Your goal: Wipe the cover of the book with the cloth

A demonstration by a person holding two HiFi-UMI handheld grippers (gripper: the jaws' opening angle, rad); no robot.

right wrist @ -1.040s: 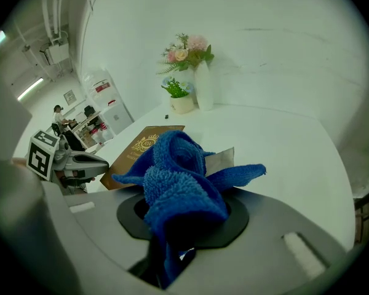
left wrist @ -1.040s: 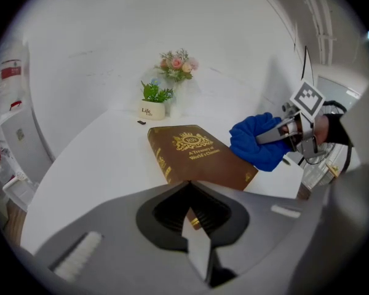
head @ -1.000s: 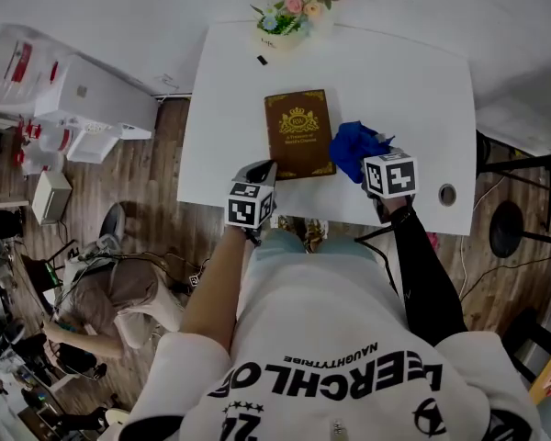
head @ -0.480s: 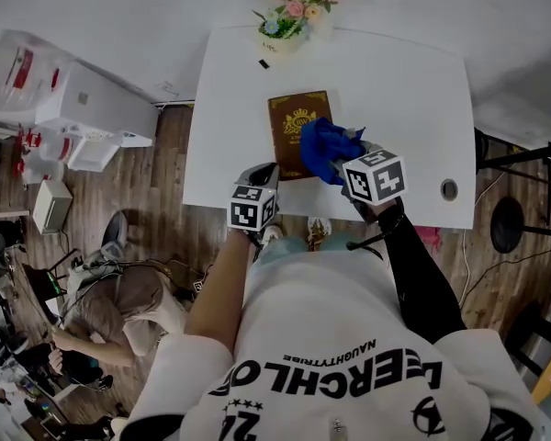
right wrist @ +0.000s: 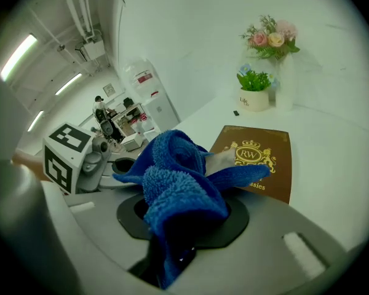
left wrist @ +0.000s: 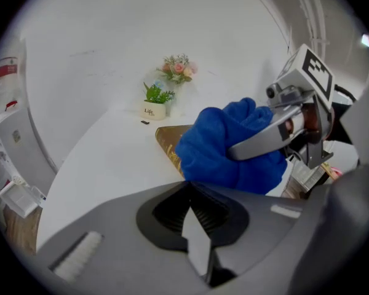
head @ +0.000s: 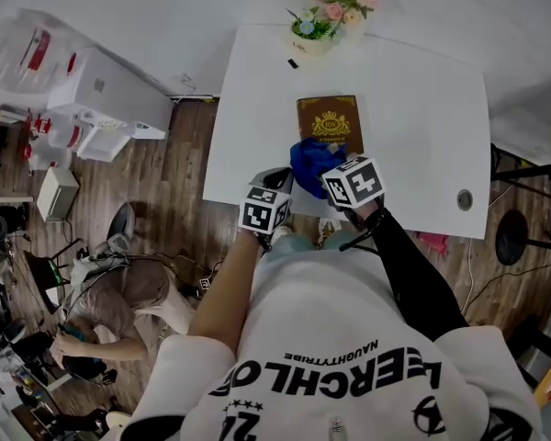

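— Where's my left gripper (head: 277,180)?
— Pinched closed, empty, just left of the near corner of the brown book (head: 331,120).
— And the right gripper (head: 335,165)?
— I've got it clamped on the blue cloth (head: 310,157), over the book's near end. The book's long axis runs straight ahead.
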